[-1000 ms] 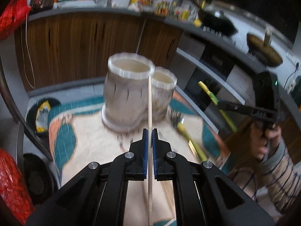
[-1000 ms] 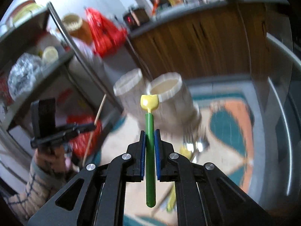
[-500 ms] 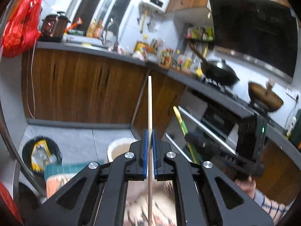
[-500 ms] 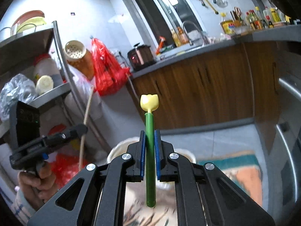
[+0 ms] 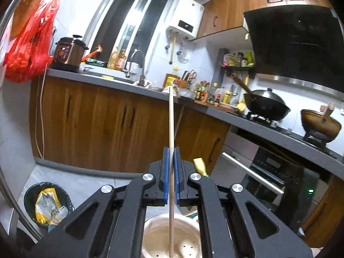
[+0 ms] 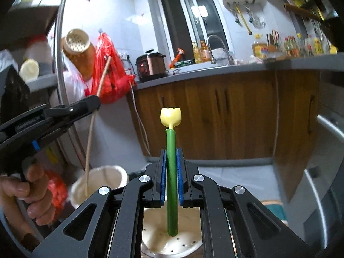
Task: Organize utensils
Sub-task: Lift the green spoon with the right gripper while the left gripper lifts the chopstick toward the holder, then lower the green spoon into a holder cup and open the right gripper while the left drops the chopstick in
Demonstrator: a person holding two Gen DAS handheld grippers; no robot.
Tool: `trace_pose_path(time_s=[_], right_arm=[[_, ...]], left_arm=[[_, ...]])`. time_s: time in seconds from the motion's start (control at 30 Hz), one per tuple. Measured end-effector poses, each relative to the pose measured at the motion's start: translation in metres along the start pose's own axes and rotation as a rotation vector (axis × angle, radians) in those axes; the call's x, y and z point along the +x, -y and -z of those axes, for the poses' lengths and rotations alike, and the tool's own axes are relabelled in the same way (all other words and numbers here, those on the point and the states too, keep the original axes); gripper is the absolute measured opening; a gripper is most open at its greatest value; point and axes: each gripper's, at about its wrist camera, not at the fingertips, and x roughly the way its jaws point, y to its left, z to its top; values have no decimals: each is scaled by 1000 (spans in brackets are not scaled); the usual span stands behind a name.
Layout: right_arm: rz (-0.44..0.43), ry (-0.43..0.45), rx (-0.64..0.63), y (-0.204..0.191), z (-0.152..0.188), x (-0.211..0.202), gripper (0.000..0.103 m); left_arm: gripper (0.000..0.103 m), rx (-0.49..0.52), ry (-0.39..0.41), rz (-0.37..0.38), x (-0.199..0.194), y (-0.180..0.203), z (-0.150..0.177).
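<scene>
In the left wrist view my left gripper (image 5: 171, 152) is shut on a thin wooden chopstick (image 5: 171, 118) held upright. Its lower end hangs over the perforated bottom of a cream holder cup (image 5: 154, 240). In the right wrist view my right gripper (image 6: 171, 152) is shut on a green-handled utensil (image 6: 171, 142) with a yellow tulip-shaped top. The handle's lower end hangs over the neighbouring cup (image 6: 154, 236). At the left of that view, the left gripper (image 6: 94, 103), in a hand (image 6: 21, 193), holds the chopstick (image 6: 90, 139) at the mouth of the other cup (image 6: 103, 178).
Wooden cabinets (image 5: 96, 124) and a grey counter run behind. A black bin (image 5: 47, 202) stands on the floor at the left, an oven (image 5: 268, 167) at the right. A metal rack (image 6: 58, 64) with a red bag (image 6: 109, 81) stands close to the left gripper.
Both views have swung up from the holder on the rug to the cabinets and counter. Both grippers now sit right over the cups, each still gripping its utensil.
</scene>
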Motion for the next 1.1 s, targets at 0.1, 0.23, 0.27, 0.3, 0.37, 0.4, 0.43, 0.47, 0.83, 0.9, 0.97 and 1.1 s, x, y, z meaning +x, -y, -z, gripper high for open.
trace_pose_path(time_s=[0.1,0.23,0.27,0.3,0.37,0.4,0.43,0.47,0.83,0.9,0.97,1.1], right_arm=[[22,-2,-44,-5,9,-2,10],[29,-33,-91,-12,21,0,10],[34,-42,-102,-15,23,1,10],[34,-51,-104,-15,25,1,10],[39,-77,-108,-17,28,3,10],[39,-83,-110,-19,28,4,10],[41,-91,-116,-20,29,3,10],[44,-96,-120,-20,31,2,10],[40,-120,-106,-19,36,-7,10],[35,-123,-101,-18,37,-8,10],[30,-124,-91,-16,38,-10,10],[38,-125,-86,-15,38,-13,10]], left_arm=[[4,-1,8,-23,-1,-3,16],[4,25,-20,-48,-1,3,38],[4,39,-31,-56,0,5,42],[4,52,-43,-62,2,8,45],[4,66,-66,-63,4,10,51],[4,73,-74,-65,4,11,53],[4,76,-78,-65,4,11,54],[4,75,-81,-64,4,11,55],[4,73,-115,-50,-4,8,62],[4,74,-120,-46,-5,8,63],[4,78,-123,-45,-5,9,63],[4,83,-129,-45,-6,10,63]])
